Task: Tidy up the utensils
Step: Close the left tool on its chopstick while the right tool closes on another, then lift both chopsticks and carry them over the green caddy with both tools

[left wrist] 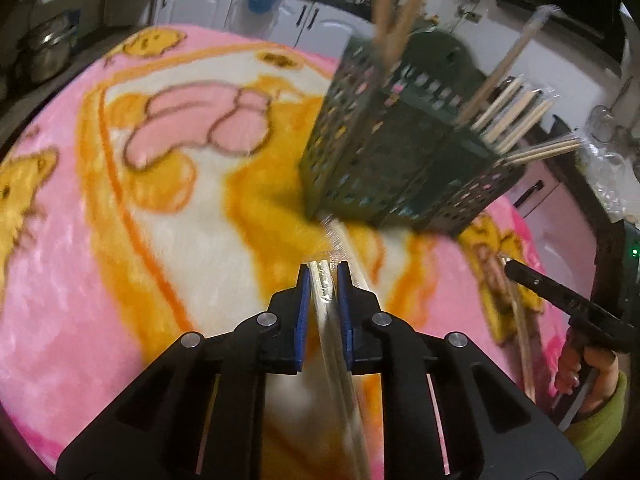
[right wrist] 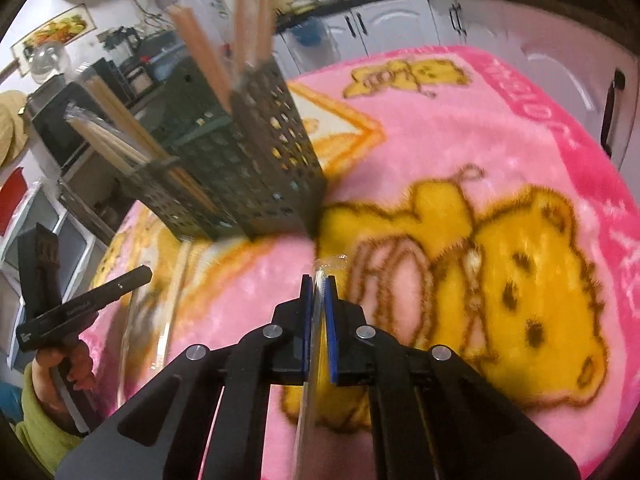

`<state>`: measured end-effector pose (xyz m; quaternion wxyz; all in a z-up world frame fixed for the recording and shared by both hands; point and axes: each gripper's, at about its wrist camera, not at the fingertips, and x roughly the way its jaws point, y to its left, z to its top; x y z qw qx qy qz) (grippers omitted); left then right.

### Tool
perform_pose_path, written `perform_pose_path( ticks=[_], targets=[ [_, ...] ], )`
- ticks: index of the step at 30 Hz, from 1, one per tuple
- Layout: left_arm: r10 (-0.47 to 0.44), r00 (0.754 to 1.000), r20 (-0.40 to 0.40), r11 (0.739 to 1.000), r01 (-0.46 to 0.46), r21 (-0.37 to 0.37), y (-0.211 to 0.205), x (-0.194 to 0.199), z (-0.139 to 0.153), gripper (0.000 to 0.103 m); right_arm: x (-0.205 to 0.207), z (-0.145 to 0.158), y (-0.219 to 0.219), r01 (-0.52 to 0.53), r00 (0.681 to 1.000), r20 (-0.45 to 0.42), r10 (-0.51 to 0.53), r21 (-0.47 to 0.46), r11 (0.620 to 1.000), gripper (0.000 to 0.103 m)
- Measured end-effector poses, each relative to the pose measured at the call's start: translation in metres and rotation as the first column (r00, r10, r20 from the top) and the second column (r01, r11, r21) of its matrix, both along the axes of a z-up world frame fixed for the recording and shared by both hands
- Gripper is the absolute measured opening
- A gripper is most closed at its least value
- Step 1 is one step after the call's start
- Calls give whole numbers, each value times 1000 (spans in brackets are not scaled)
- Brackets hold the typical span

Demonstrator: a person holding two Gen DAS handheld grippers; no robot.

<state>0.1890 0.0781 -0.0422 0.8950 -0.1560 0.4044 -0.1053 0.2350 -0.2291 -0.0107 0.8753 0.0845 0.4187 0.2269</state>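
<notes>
A dark green perforated utensil holder (left wrist: 400, 152) (right wrist: 240, 168) stands on the pink cartoon blanket (left wrist: 80, 280) (right wrist: 440, 140), with several plastic-wrapped wooden chopsticks (left wrist: 516, 116) (right wrist: 116, 140) sticking out of it. My left gripper (left wrist: 324, 270) is shut on a wrapped pair of chopsticks (left wrist: 322, 284) just in front of the holder's base; it also shows in the right wrist view (right wrist: 144, 274). My right gripper (right wrist: 319, 280) is shut on another clear-sleeved chopstick pack (right wrist: 330, 262), to the right of the holder, and appears at the edge of the left wrist view (left wrist: 510, 266).
White cabinets with dark handles (left wrist: 304, 20) (right wrist: 456, 20) and a cluttered dark counter ring the table. A steel pot (left wrist: 44, 52) sits far left, and glass jars (left wrist: 600, 124) (right wrist: 48, 60) stand behind the holder. A hand in a green sleeve (left wrist: 592, 376) (right wrist: 60, 364) holds each gripper.
</notes>
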Motion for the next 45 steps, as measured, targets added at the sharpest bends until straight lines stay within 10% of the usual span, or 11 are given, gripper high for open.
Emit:
perform_pose_path(
  ticks=[24, 45],
  targets=[
    [-72, 955, 288, 997, 71, 13, -35, -28, 129, 7, -60, 119, 20, -93, 920, 382, 84, 5, 996, 6],
    [-24, 843, 537, 997, -17, 71, -76, -10, 215, 7, -64, 176, 19, -119, 849, 523, 75, 52, 991, 5]
  ],
)
